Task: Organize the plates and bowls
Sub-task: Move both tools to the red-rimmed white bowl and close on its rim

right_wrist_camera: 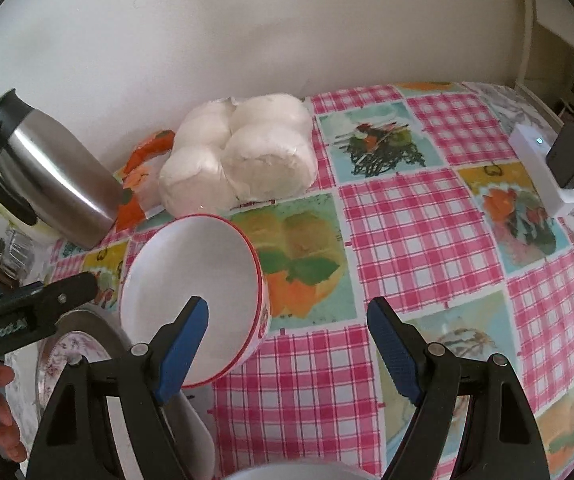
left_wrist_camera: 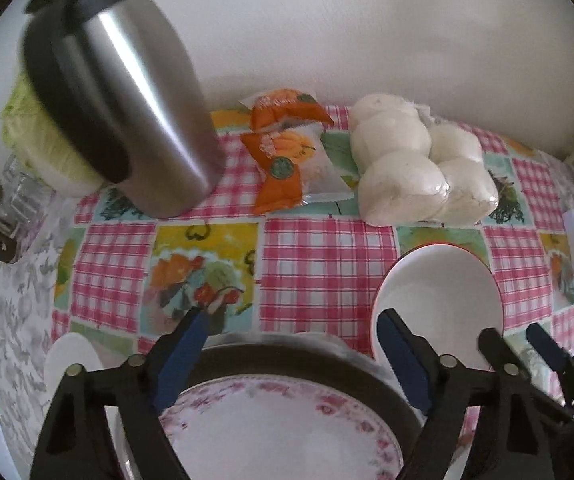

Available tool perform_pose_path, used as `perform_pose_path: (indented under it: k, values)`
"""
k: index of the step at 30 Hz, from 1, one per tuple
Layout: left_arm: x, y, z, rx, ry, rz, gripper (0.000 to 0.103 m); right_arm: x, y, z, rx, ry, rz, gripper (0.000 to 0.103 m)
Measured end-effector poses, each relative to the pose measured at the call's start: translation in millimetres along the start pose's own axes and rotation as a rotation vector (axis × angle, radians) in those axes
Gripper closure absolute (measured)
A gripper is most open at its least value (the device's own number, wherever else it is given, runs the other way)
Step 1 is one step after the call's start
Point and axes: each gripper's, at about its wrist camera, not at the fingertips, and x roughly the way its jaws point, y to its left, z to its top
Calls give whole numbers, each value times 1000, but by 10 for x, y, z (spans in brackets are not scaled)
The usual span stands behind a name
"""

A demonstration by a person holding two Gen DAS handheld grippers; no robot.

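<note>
A pink-flowered plate (left_wrist_camera: 283, 428) lies in a dark-rimmed metal dish (left_wrist_camera: 287, 354) at the table's near edge. My left gripper (left_wrist_camera: 291, 316) hangs over it, jaws wide, pads clear of the rim. To its right stands a white bowl with a red rim (left_wrist_camera: 439, 300) (right_wrist_camera: 191, 292). My right gripper (right_wrist_camera: 287, 305) (left_wrist_camera: 511, 332) is open astride the bowl's right wall, with the left fingertip (right_wrist_camera: 191, 328) over the inside and the other over the cloth. A white rim (right_wrist_camera: 287, 472) shows at the bottom edge of the right wrist view.
On the checked tablecloth (left_wrist_camera: 327, 264) by the wall stand a steel jug (left_wrist_camera: 135, 112), orange packets (left_wrist_camera: 287, 152) and a bag of white buns (left_wrist_camera: 415, 168). A cabbage (left_wrist_camera: 35, 136) and glass jar (left_wrist_camera: 15, 200) sit far left. A white box (right_wrist_camera: 543, 168) lies far right.
</note>
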Motion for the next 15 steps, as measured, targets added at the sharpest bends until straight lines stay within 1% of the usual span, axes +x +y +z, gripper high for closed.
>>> perform_pose_path:
  k: [2,3,5,6,7,10,11,12,13,15]
  values:
    - [59,-56,36,3,13,-25,18,64,15,-7,9,13,4,21]
    - [81,-84,52,10,16,-24,18,93,27,-5,8,17,8,21]
    - [140,-164,80,39,27,-6,26,130,60,-9,5,19,4,22]
    - [175,-195,92,52,38,-3,34,148,63,-9,7,22,1,26]
    - [213,-223,100,62,52,0,39,168,61,-7,12,27,2,33]
    - [317,-276,116,65,78,-13,45,232,71,-9,21,42,-1,48]
    - [344,-292,119,64,85,-20,48,251,80,-10,20,46,-2,50]
    - [364,-302,126,64,90,-28,53,270,88,-11,19,50,1,52]
    - [398,-329,128,70,101,-35,55,289,91,-12,20,55,4,57]
    - [444,-374,131,82,112,-31,56,327,84,-18,25,70,10,63]
